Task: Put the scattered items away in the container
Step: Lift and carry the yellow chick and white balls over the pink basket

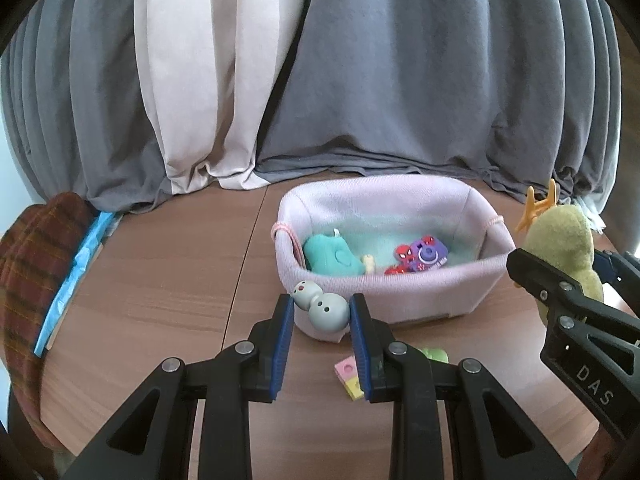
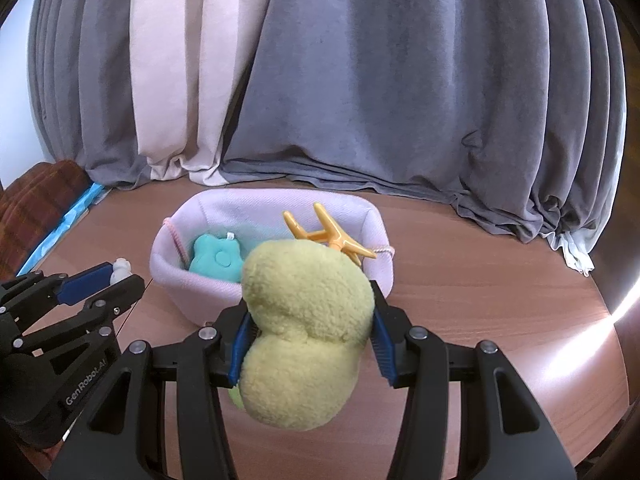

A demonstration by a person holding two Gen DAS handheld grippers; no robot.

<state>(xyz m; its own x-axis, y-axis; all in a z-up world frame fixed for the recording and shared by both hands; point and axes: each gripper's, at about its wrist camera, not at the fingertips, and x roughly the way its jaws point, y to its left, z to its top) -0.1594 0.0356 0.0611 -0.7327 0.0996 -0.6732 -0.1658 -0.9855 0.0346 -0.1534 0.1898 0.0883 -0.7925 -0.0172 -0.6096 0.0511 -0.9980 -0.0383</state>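
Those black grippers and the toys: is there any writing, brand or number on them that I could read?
"DAS" – white letters on the right gripper, seen from the left wrist view.
"GenRobot.AI" – white letters on the left gripper, seen from the right wrist view.
Purple toy camera in the pink fabric basket: its small markings are too blurred to read.

White raised letters "DAS" stand on the black plastic arm of the right gripper (image 1: 560, 276), well behind its fingers, seen from the left wrist. From the right wrist, "GenRobot.AI" runs in pale letters along the black body of the left gripper (image 2: 120, 276), likewise behind its blue-padded fingers. The small purple toy camera (image 1: 430, 256) carries marks too small to read.
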